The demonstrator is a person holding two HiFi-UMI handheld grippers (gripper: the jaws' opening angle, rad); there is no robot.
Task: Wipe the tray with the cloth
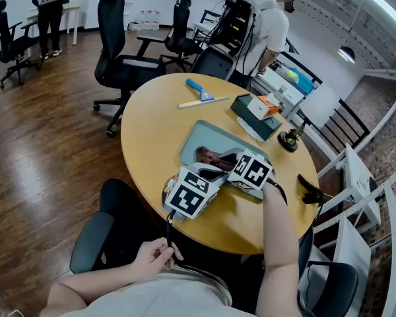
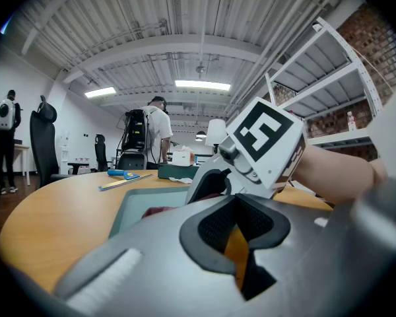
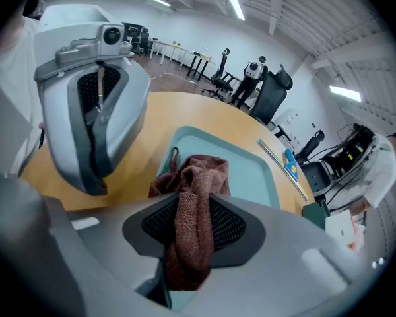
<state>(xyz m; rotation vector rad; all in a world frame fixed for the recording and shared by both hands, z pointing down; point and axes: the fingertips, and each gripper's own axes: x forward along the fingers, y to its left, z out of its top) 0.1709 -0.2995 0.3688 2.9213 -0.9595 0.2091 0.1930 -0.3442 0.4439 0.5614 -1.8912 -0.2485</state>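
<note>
A pale teal tray (image 1: 214, 134) lies on the round wooden table (image 1: 152, 131). A brown cloth (image 1: 208, 156) is bunched on the tray's near part. My right gripper (image 1: 226, 162) is shut on the cloth (image 3: 195, 197), which hangs between its pads and trails onto the tray (image 3: 251, 170). My left gripper (image 1: 191, 191) hovers by the tray's near left corner, right beside the right one. Its jaws stand shut with nothing between them (image 2: 241, 243). In the right gripper view the left gripper (image 3: 92, 111) shows at upper left. The right gripper (image 2: 211, 183) fills the middle of the left gripper view.
Beyond the tray lie a blue scraper (image 1: 199, 90), a ruler (image 1: 195, 102) and a dark green box (image 1: 257, 114) with a tissue pack. A small black object (image 1: 290, 139) stands at the right edge. A person (image 1: 264, 25) and office chairs (image 1: 119, 38) stand behind.
</note>
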